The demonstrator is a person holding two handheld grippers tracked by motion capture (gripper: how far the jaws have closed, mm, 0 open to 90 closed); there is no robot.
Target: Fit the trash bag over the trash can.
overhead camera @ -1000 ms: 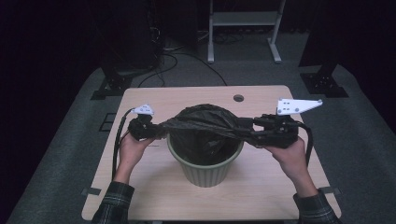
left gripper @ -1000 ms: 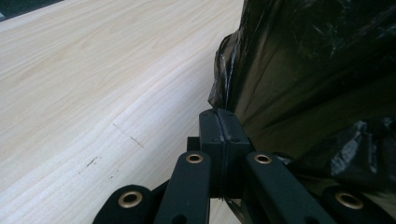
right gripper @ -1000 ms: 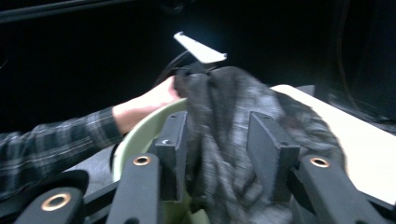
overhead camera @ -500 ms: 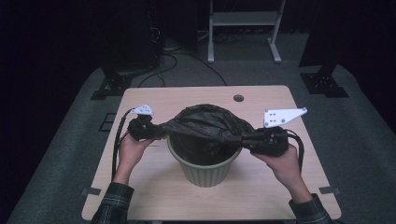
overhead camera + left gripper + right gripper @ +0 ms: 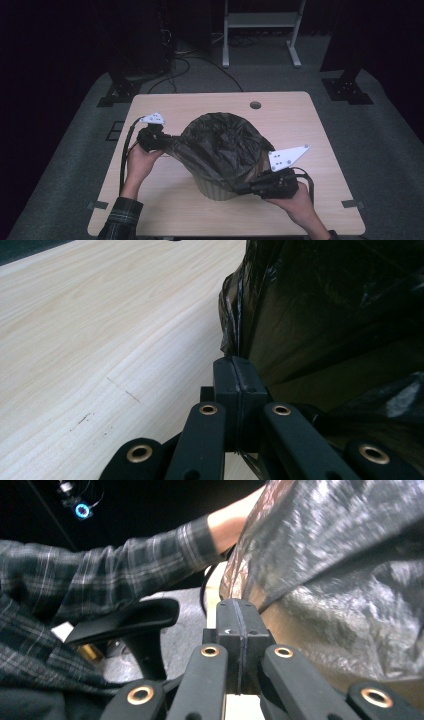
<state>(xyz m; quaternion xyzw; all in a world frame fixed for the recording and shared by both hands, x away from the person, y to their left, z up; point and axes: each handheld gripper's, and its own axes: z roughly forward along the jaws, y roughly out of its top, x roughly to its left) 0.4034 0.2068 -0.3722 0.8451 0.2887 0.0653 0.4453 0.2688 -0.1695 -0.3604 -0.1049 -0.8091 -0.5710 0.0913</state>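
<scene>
High view: I see a green ribbed bin [image 5: 216, 189] standing on the light wooden desk [image 5: 300, 120], about midway between the left and right edges and nearer the front edge than the back. A black bin liner [image 5: 222, 145] is draped over its mouth and stretched out to both sides. My left gripper [image 5: 159, 140] is at the liner's left side, toward the desk's left edge, held in the person's left hand [image 5: 140, 162]. My right gripper [image 5: 250, 189] is low at the bin's front right, near the front edge, held in the right hand [image 5: 292, 202]. A round cable hole [image 5: 255, 105] sits near the back edge.

Left gripper view: the jaws are pressed together with a fold of the bin liner [image 5: 325, 315] pinched between them — a thin edge of plastic runs up out of the seam. Bare desk [image 5: 100, 330] lies to the left in this view.

Right gripper view: the jaws here have just been closing and now meet flush — the liner's [image 5: 340, 570] edge comes down to their seam, so I read it as clamped on the plastic. Beyond, a plaid sleeve [image 5: 115, 570] and a black chair armrest [image 5: 125, 620] are visible.
</scene>
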